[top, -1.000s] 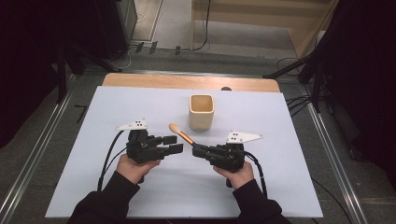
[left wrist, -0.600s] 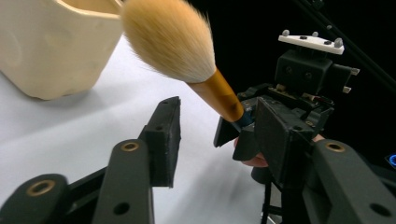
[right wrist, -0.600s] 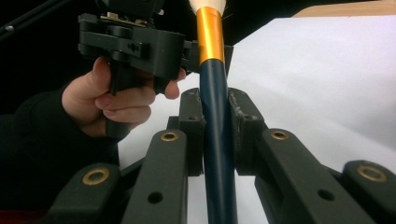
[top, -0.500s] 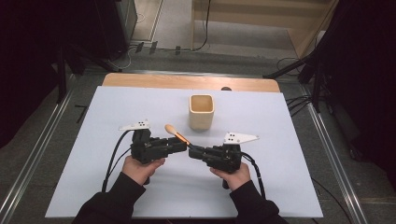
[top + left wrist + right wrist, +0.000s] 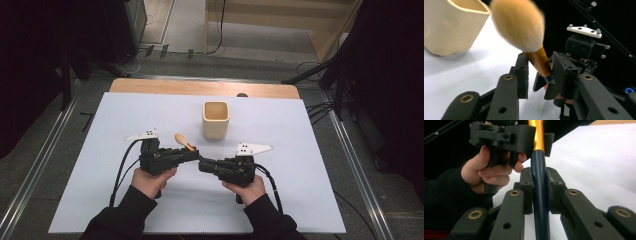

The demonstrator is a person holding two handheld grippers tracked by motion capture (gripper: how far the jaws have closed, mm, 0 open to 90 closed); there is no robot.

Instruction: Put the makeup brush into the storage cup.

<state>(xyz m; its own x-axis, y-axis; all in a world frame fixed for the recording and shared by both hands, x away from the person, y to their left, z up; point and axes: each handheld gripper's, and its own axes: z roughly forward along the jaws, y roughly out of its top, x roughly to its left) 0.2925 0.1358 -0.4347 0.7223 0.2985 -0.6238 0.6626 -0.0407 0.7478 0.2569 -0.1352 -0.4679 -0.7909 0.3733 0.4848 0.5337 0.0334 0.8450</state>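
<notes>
Here we note a makeup brush (image 5: 184, 141) held above the table (image 5: 300, 200) centre, right gripper (image 5: 539, 182) clamped on its dark handle, left gripper (image 5: 537, 75) jaws just closing around its gold ferrule, cream cup (image 5: 215, 120) toward the far edge.

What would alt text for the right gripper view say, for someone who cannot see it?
Two black fingers of the right gripper clamp the dark blue handle of a makeup brush standing upright between them. Above, a hand holds the left gripper around the brush's gold collar, over a white table.
</notes>
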